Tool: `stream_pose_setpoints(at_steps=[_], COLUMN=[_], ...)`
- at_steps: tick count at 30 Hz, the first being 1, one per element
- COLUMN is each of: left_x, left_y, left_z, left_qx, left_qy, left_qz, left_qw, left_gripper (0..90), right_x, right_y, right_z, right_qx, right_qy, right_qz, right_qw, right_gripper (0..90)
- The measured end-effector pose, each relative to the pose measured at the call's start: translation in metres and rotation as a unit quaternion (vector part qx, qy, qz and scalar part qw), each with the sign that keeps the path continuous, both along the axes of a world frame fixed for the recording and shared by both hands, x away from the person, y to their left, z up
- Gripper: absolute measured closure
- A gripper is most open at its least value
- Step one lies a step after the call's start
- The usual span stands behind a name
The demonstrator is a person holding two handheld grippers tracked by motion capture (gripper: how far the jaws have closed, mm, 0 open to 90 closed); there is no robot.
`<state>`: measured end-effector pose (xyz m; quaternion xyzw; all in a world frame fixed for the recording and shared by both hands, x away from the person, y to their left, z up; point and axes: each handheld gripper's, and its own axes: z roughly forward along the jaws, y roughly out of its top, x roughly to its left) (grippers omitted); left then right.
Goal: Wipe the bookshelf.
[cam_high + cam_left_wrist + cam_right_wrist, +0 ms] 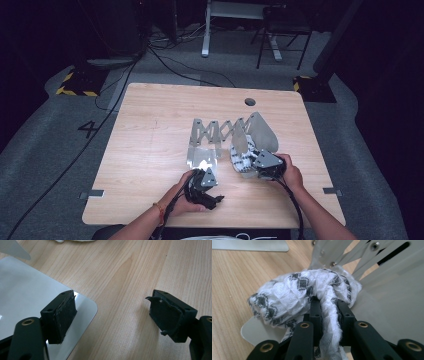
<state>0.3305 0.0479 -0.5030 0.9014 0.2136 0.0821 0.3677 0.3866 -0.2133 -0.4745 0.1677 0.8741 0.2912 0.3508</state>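
A white cloth with a dark grey diamond pattern (287, 297) lies bunched on the right plate of a metal folding frame (387, 290). My right gripper (329, 312) is shut on a twisted strand of that cloth. In the high view the cloth (241, 157) sits at the near right of the frame (215, 131), with my right gripper (255, 164) against it. My left gripper (112, 317) stands open with nothing between its fingers; one finger hangs over the rounded corner of the shiny left plate (25, 295), the other over bare wood. The high view shows my left gripper (204, 176) just below that plate (201, 157).
The wooden table (150, 150) has a round cable hole (250, 102) near its far edge. Beyond it, cables (170, 62) run over grey carpet, and a chair (282, 30) and desk leg (206, 30) stand at the back. Both forearms come in over the table's near edge.
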Motion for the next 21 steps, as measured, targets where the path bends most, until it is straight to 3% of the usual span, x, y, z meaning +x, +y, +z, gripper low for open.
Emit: stream_pose_setpoints(at_steps=[4,9,13,16,20,21], left_x=[0.000,0.000,0.000,-0.001,0.000,0.000], left_y=[0.000,0.000,0.000,0.000,0.000,0.000], left_z=[0.000,0.000,0.000,0.000,0.000,0.000], left_qx=[-0.001,-0.001,-0.001,0.000,0.000,-0.001], left_qy=[0.000,0.000,0.000,0.000,0.000,0.000], left_qz=[0.000,0.000,0.001,0.000,0.000,0.000], left_qw=[1.0000,1.0000,1.0000,1.0000,1.0000,1.0000], left_gripper=[21.2,21.2,21.2,21.2,21.2,21.2], right_x=[0.004,0.011,0.011,0.008,0.002,-0.001], right_y=[0.004,0.003,-0.003,-0.007,-0.013,-0.013], right_z=[-0.008,-0.018,-0.014,-0.011,-0.006,-0.002], right_qx=[-0.007,-0.016,-0.012,-0.012,-0.002,0.005], right_qy=[0.016,0.064,0.095,0.106,0.080,0.060], right_qz=[0.004,0.002,0.005,0.010,0.008,0.010], right_qw=[0.9998,0.9978,0.9954,0.9942,0.9967,0.9981], right_gripper=[77.9,77.5,77.5,77.6,78.0,78.0])
